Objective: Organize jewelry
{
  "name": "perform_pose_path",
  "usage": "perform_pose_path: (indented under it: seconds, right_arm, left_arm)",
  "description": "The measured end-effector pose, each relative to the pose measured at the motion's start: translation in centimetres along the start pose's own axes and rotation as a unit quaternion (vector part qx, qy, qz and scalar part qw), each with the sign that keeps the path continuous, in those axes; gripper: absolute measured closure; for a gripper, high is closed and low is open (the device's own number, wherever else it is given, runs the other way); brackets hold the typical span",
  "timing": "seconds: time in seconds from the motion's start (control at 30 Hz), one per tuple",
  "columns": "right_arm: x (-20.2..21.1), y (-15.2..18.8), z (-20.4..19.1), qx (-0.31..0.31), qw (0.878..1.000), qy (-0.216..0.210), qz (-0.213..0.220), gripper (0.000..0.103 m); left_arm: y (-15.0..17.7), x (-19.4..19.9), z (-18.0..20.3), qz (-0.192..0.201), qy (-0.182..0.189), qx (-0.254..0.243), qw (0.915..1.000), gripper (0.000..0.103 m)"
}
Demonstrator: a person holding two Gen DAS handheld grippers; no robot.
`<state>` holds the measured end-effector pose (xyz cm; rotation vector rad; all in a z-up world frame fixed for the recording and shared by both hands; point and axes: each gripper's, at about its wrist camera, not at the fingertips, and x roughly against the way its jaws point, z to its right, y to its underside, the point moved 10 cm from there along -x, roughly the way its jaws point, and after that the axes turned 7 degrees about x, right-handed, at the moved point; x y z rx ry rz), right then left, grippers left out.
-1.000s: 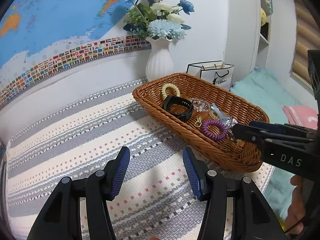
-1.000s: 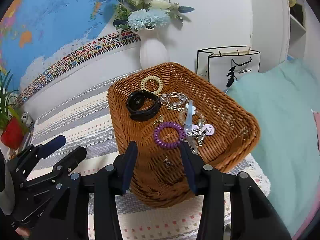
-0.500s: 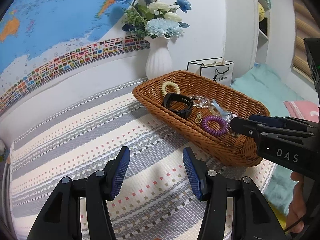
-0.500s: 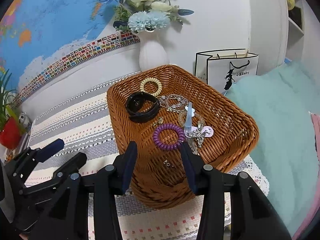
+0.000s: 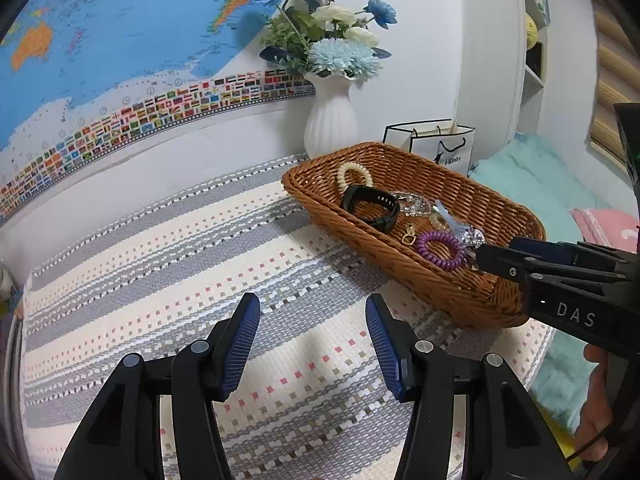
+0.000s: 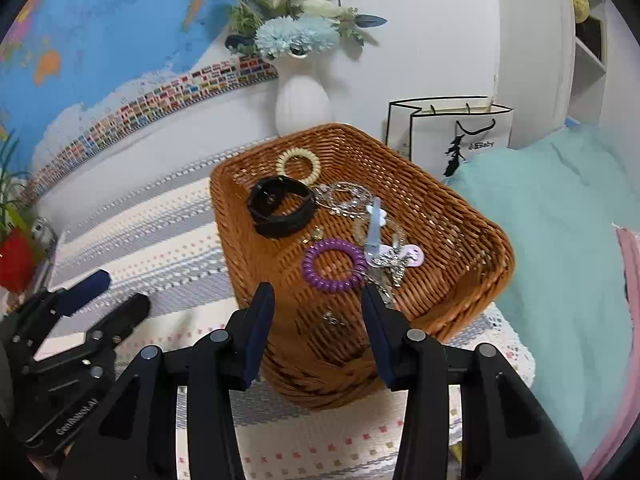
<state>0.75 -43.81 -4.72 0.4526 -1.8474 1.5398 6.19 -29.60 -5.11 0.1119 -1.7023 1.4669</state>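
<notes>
Two grippers, left gripper [image 5: 312, 314] and right gripper [image 6: 318, 300] both parted, empty, "DAS" lettering, bag [image 6: 452, 132] text perhaps "Baby"

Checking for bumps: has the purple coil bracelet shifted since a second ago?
No. The purple coil bracelet keeps its place beside the butterfly clip in the wicker basket.

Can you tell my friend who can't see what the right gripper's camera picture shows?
The open right gripper hovers over a wicker basket holding a purple coil bracelet, a black band, a cream bracelet and silvery chains. The left gripper hangs over the striped cloth.
</notes>
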Motion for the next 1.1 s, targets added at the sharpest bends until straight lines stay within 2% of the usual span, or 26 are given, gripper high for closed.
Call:
perform_pose_path:
  seconds: [0.4,0.57,0.83,0.9,1.03,1.1]
  right_arm:
    - [-0.2,0.6,0.4,-0.005,1.0,0.003,-0.011,0.055]
    - [-0.2,0.9,0.3,-0.003,1.0,0.005,-0.011,0.055]
    - [0.0,1.0,0.4,-0.007,1.0,0.003,-0.011,0.055]
    - [0.0,1.1,0.4,-0.007,1.0,0.003,-0.012,0.055]
    - [-0.2,1.2,0.2,-0.007,1.0,0.004,-0.014,0.055]
    - [-0.2,1.3,0.2,-0.007,1.0,0.005,-0.014,0.055]
  left_arm:
    - [0.6,-0.1,-0.6,-0.004,-0.01,-0.001,0.9999,0.047]
    - [0.7,-0.1,-0.5,-0.006,-0.013,-0.003,0.9999,0.042]
    - [0.8,-0.1,-0.4,-0.01,-0.007,0.002,0.9999,0.041]
    - [0.7,-0.1,-0.5,-0.004,-0.012,0.0,0.9999,0.041]
    - [-0.1,0.8,-1.2,0.036,-0.029,0.008,0.9989,0.039]
    - [-0.1,0.7,-1.5,0.027,-0.032,0.007,0.9991,0.038]
